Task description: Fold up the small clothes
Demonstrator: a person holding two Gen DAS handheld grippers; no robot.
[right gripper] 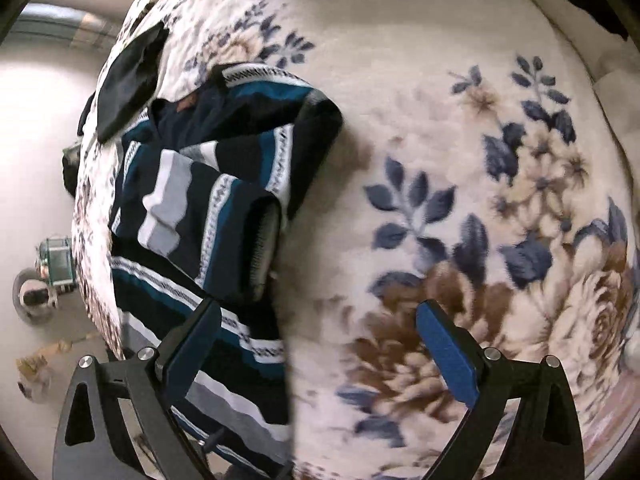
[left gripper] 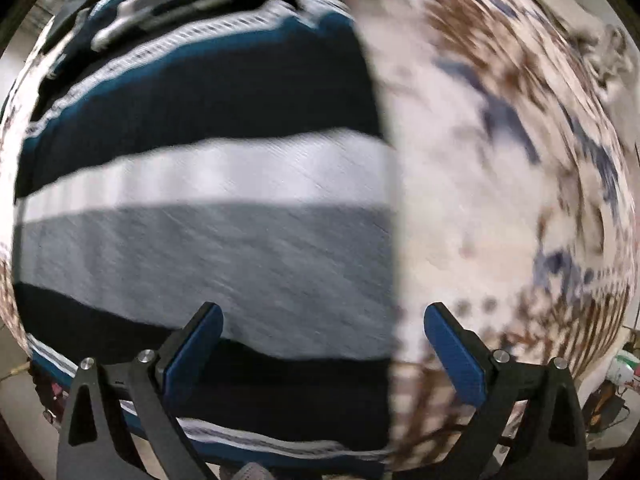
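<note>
Blue-padded fingers frame both views, and I can see each pair standing wide with nothing between the pads. Under my left gripper the striped sweater fills the space ahead of and beneath the left finger, its straight edge running up between the two fingers, with the floral blanket bare under the right finger; this view is smeared by motion, so I cannot read fine detail. From my right gripper the same sweater lies ahead and to the left of the fingers, bunched, with a sleeve folded across the body and its ribbed cuff open just ahead of the left finger. I judge it soft, limp and fairly thick, light enough to lift but apt to sag and drag on the fuzzy blanket, so I would pinch a firm seam, the hem or the cuff, not the loose middle. Farther ahead of the left finger lies a dark garment, apart from the sweater. No basket or bin shows on the bed; a small clear box sits on the floor far left, its contents too small to tell.
</note>
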